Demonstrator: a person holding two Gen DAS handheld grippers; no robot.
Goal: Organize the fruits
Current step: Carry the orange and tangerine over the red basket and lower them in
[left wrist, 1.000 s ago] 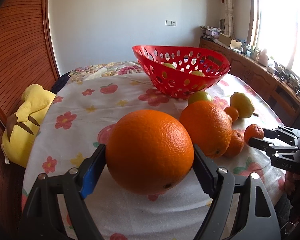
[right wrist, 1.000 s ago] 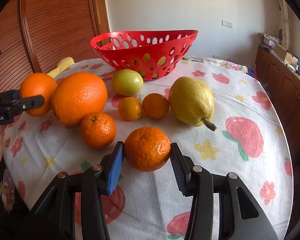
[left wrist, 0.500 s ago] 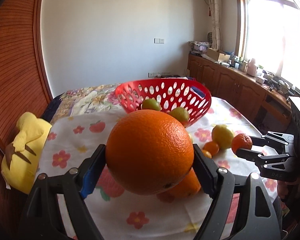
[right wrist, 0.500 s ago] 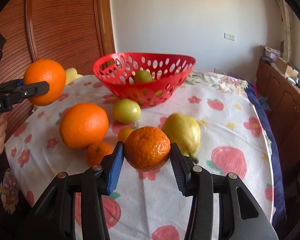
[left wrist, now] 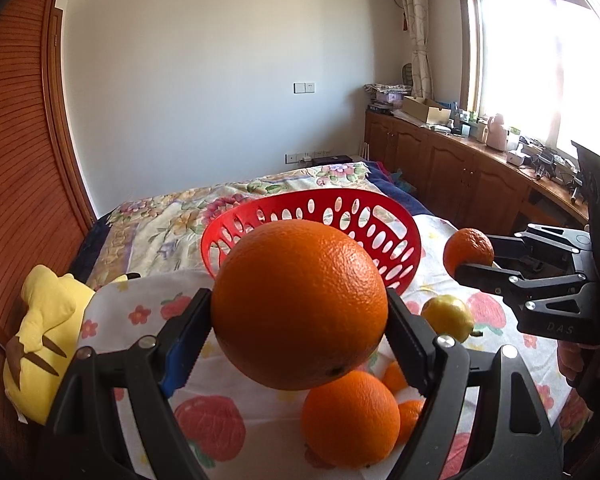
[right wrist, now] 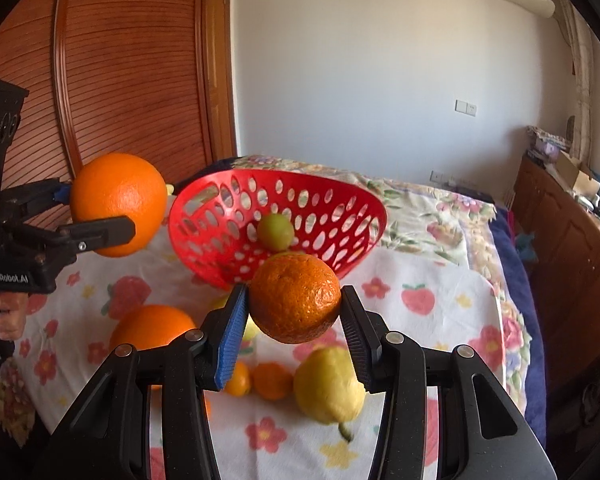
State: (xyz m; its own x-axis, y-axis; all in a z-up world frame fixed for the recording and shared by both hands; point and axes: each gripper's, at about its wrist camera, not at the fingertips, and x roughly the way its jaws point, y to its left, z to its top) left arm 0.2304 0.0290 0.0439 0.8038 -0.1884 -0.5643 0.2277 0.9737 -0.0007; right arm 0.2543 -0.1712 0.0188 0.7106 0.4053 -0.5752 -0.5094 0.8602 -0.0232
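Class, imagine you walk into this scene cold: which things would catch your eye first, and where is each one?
First, the large orange clamped in the left claw, raised in front of the red basket. Next, the small mandarin gripped in the right claw, lifted above the flowered tablecloth. Inside the basket sits a green fruit.

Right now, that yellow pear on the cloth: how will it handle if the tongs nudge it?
The pear lies on its side, so it would probably roll in a curve. Its smooth, tapered skin may slip between pads. The soft tablecloth should damp any roll.
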